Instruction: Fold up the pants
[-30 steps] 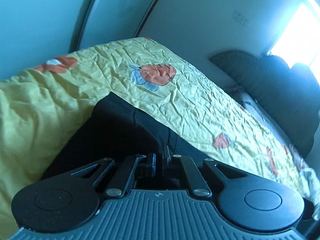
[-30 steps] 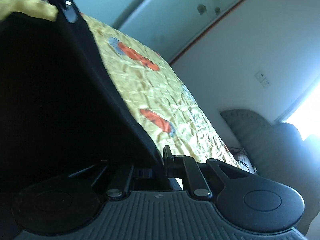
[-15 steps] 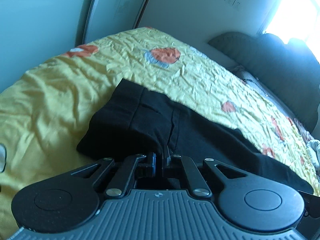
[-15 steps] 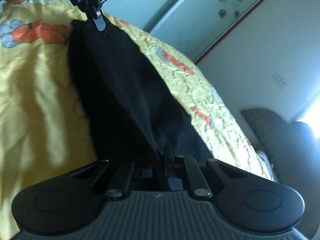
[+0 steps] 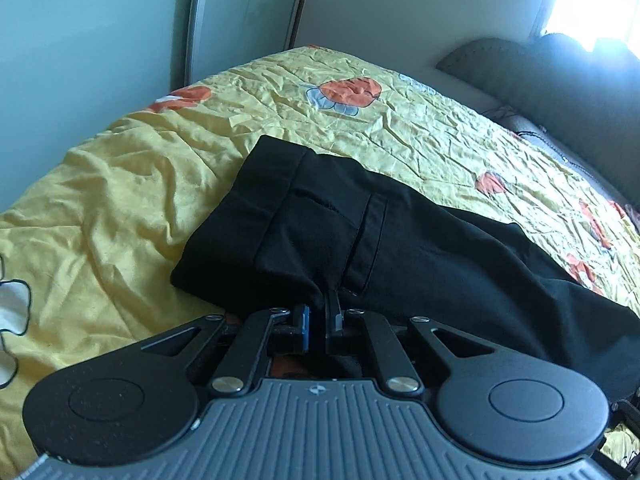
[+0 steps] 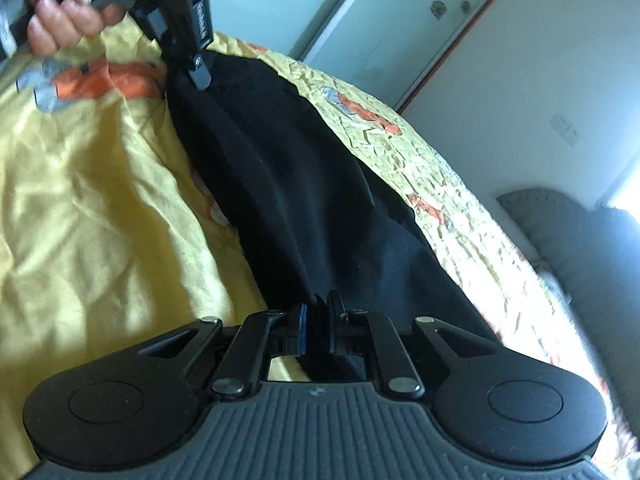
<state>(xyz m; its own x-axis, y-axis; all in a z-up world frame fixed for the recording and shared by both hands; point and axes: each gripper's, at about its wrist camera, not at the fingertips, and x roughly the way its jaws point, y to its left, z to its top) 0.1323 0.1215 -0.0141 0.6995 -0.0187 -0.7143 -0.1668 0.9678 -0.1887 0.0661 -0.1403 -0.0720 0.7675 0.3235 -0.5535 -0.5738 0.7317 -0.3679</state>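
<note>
On the yellow bedspread black pants lie from 12 toward 4 o'clock; left gripper jaws just easing apart, fabric between; right gripper jaws pinch fabric

The left black two-finger tool points steeply down, its jaws just easing apart with black cloth between them (a bare hand grips its handle). The right black two-finger tool stays clamped on cloth.

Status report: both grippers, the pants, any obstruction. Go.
Left gripper easing open, black pants still between its jaws. Right gripper shut on pants. Pants stretched across yellow bedspread. Nothing in the way.
</note>
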